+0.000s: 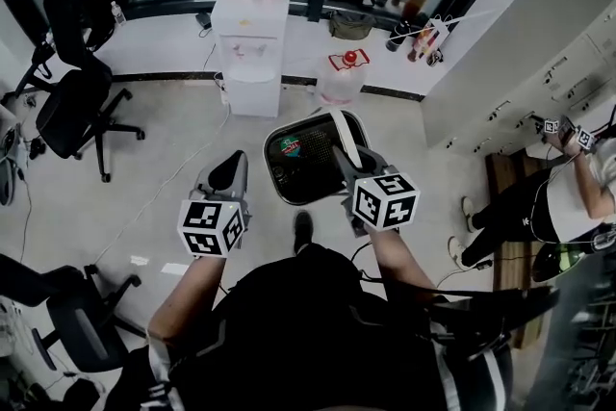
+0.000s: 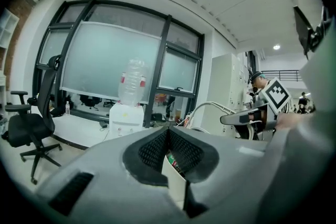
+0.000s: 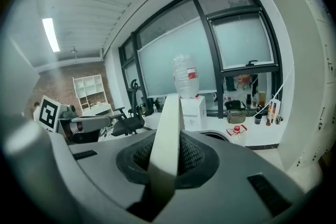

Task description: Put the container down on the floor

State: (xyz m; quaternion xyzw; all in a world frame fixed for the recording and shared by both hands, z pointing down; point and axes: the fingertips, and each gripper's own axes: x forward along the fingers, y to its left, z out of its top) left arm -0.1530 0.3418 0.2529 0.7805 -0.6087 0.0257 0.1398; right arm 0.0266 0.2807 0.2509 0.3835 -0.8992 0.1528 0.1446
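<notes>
The container is a dark bin with a white rim and some coloured packaging inside, seen from above in front of my feet. Its white strap handle arches over the right side. My right gripper is shut on that handle, which runs up between the pads in the right gripper view. My left gripper hangs just left of the bin, shut with nothing in it; its pads meet, and the bin's pale wall shows behind them. Whether the bin's base touches the floor I cannot tell.
A white water dispenser with a bottle on top stands ahead by the window, a spare jug beside it. Office chairs stand at left and lower left. A person stands by white cabinets at right.
</notes>
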